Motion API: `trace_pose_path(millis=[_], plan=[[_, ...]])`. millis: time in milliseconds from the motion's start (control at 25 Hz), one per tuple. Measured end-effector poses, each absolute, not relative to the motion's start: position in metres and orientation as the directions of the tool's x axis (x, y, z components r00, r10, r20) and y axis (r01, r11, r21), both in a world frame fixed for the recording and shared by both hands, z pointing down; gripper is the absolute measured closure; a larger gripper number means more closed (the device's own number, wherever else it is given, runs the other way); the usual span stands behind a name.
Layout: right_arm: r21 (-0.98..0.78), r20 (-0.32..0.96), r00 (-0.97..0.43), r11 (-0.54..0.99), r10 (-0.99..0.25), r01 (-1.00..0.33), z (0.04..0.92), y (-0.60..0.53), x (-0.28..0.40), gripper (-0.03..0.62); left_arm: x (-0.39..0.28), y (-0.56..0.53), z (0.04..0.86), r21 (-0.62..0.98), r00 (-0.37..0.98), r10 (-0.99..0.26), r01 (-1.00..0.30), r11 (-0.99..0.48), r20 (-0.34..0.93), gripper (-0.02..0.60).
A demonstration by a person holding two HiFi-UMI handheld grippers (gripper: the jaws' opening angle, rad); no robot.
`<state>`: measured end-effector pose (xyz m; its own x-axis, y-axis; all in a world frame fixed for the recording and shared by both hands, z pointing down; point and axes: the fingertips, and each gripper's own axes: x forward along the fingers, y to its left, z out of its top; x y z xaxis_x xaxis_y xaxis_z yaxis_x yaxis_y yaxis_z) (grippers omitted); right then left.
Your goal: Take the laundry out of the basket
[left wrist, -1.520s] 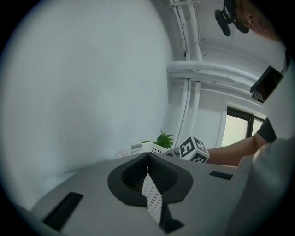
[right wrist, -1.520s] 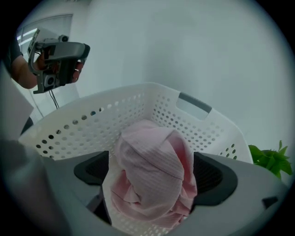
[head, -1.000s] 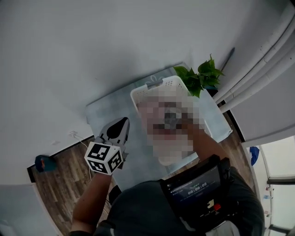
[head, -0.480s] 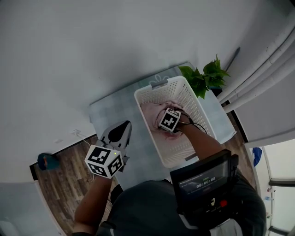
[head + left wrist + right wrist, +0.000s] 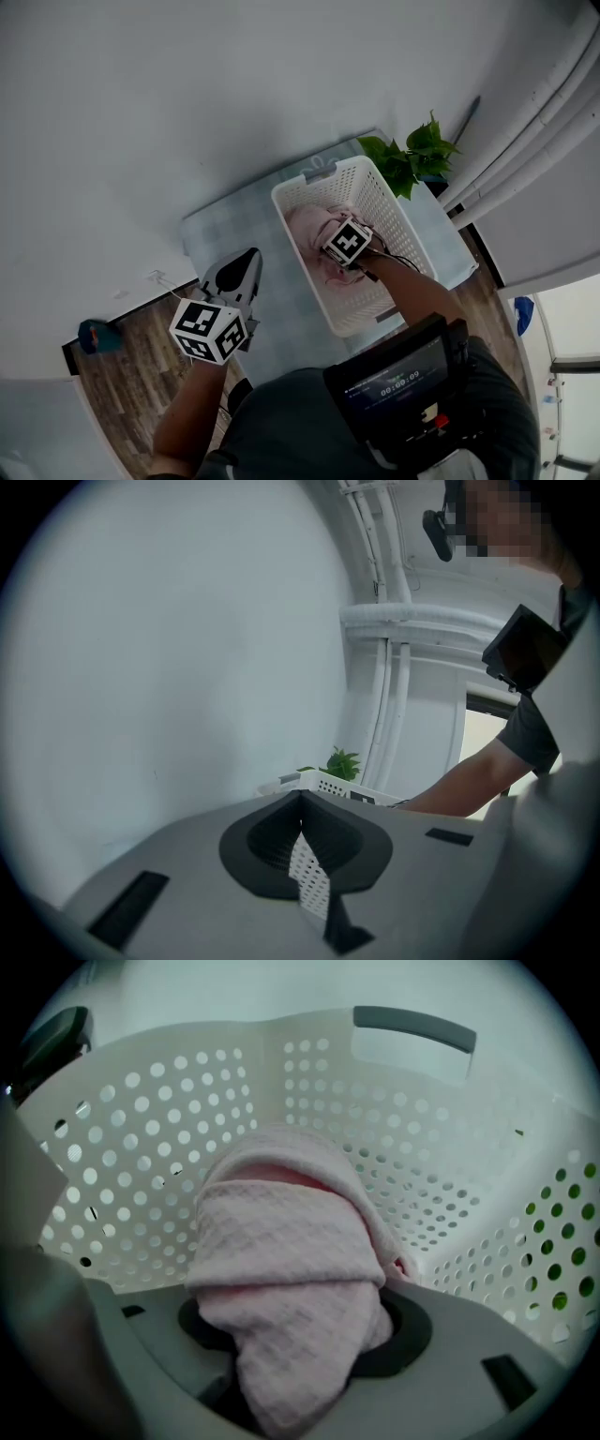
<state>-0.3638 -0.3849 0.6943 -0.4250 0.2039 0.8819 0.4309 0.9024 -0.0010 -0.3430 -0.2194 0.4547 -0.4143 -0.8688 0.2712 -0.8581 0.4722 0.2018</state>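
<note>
A white perforated laundry basket (image 5: pixel 397 221) stands on a pale checked table (image 5: pixel 225 220). Pink laundry (image 5: pixel 309 225) lies inside it. My right gripper (image 5: pixel 345 246) is down in the basket, and its jaws are closing with a bunched fold of pink cloth (image 5: pixel 281 1241) filling the space between them (image 5: pixel 298 1335). The basket's wall (image 5: pixel 141 1147) and grey handle (image 5: pixel 412 1026) rise behind the cloth. My left gripper (image 5: pixel 247 257) hovers over the table's left front edge, away from the basket, jaws together and holding nothing (image 5: pixel 302 801).
A green potted plant (image 5: pixel 412 155) stands just behind the basket, also visible past the basket's rim (image 5: pixel 328 782). White pipes (image 5: pixel 525 141) run along the right. A blue object (image 5: pixel 94 335) lies on the wood floor at the left. A white wall is behind the table.
The right gripper's cube has edged slightly toward the back of the basket over the pink laundry. The left gripper has stayed about where it was.
</note>
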Motion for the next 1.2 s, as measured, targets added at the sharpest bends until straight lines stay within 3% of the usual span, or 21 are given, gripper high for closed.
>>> trace_pose_path(millis=[320,560,1200], plan=[[-0.233,0.8,-0.498,0.937,0.336,0.259,0.666,-0.385,-0.366,0.289,-0.335,-0.216,0.447,0.191,-0.394,-0.881,-0.873,0.448,0.263,0.58],[-0.343,0.705,-0.611,0.927,0.36,0.151,0.625,-0.386,-0.359,0.289,-0.328,-0.213,0.432,0.179,-0.344,-0.908,-0.903,0.39,0.24,0.58],[-0.236,0.387,-0.918,0.972,0.089,-0.006,0.44,-0.4,-0.3,0.289,-0.306,-0.212,0.387,0.167,-0.194,-0.971,-0.962,0.216,0.142,0.58]])
